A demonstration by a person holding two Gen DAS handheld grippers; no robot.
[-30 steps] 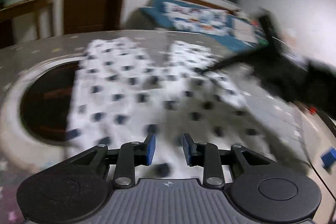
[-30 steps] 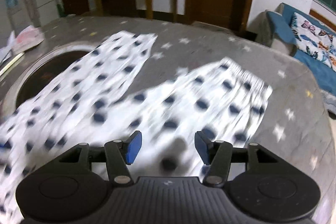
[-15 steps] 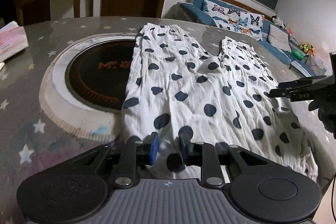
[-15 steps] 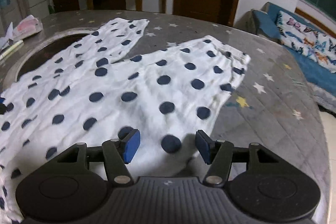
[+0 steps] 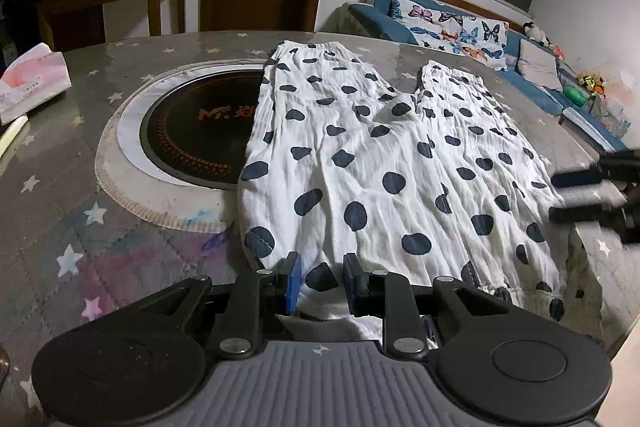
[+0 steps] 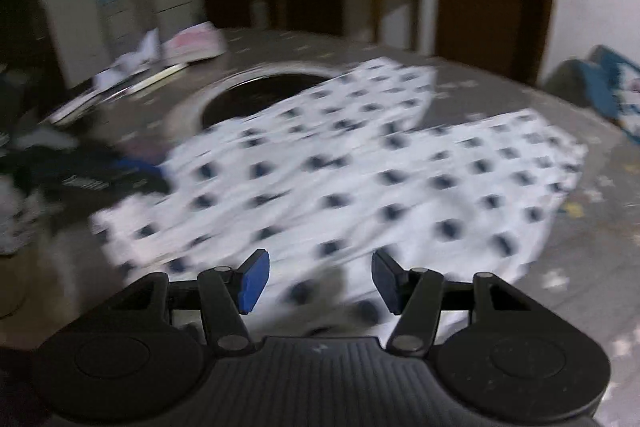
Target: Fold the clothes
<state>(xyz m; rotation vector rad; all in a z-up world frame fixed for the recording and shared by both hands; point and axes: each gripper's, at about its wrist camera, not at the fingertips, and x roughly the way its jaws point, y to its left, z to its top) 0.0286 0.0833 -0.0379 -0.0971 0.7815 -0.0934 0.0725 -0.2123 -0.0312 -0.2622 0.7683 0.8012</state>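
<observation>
White trousers with dark blue dots [image 5: 384, 163] lie spread flat on the grey star-patterned table [image 5: 60, 211], legs pointing away, waistband at the near edge. My left gripper [image 5: 319, 281] sits low at the waistband with its jaws a narrow gap apart, cloth between the blue pads. My right gripper [image 6: 320, 281] is open and empty, above the trousers [image 6: 360, 187] near their near edge; that view is blurred by motion. The right gripper also shows as dark fingers at the right edge of the left wrist view [image 5: 592, 195].
A round black induction plate [image 5: 196, 135] is set into the table, partly under the left trouser leg. A pink tissue pack [image 5: 32, 79] and papers lie at the far left. A blue sofa [image 5: 480, 39] stands beyond the table.
The right wrist camera has swung left and risen, blurring its view. My left gripper has stayed at the waistband, its jaws slightly wider. The trousers have not moved.
</observation>
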